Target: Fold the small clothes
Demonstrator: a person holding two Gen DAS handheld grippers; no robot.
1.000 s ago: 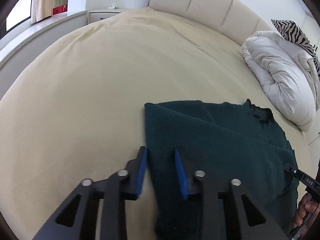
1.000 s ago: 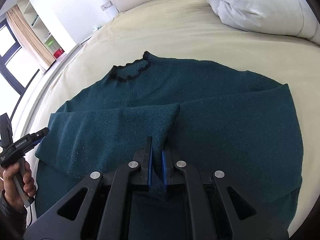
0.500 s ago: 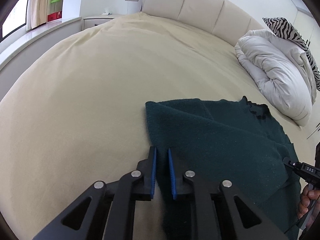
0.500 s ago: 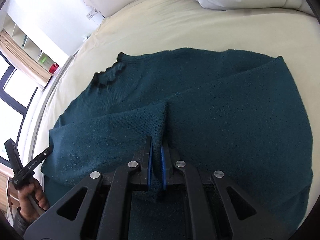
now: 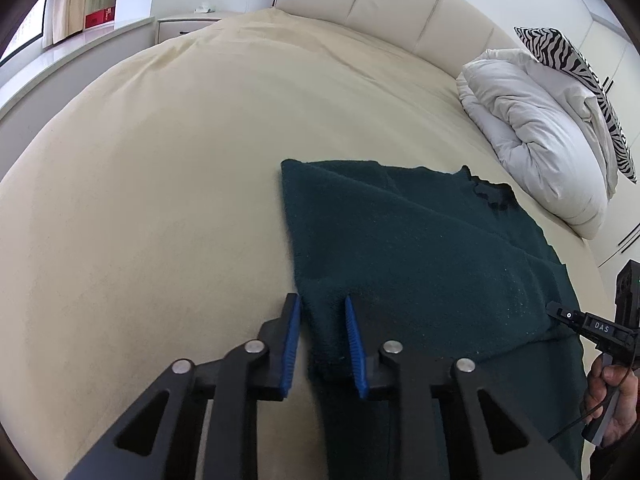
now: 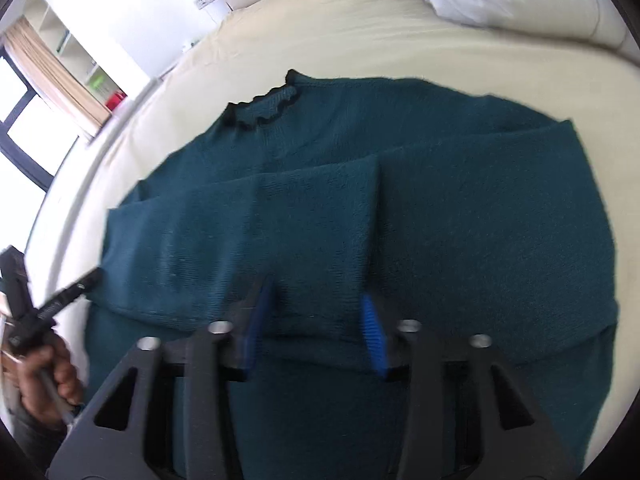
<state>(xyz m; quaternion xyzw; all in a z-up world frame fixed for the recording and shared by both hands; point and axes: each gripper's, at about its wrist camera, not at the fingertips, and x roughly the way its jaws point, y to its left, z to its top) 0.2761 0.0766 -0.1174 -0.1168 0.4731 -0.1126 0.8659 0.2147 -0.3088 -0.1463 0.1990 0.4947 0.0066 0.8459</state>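
A dark teal knit sweater (image 5: 420,248) with a frilled black-edged collar (image 6: 266,108) lies flat on the cream bed, both sleeves folded across its body (image 6: 280,232). My left gripper (image 5: 322,320) is open, its blue pads either side of the sweater's left folded edge. My right gripper (image 6: 316,312) is open wide, low over the folded sleeve end in the middle of the sweater. Each gripper shows at the edge of the other's view: the right one (image 5: 588,324), the left one (image 6: 60,296).
The cream bedsheet (image 5: 160,200) stretches to the left and far side. A white duvet (image 5: 540,140) and zebra pillow (image 5: 572,60) lie at the bed's right. A padded headboard (image 5: 400,8), nightstand and shelves stand beyond.
Both grippers have opened. The right one let go of the sleeve end, which now lies flat on the sweater. The left one had shut on the left edge and released it.
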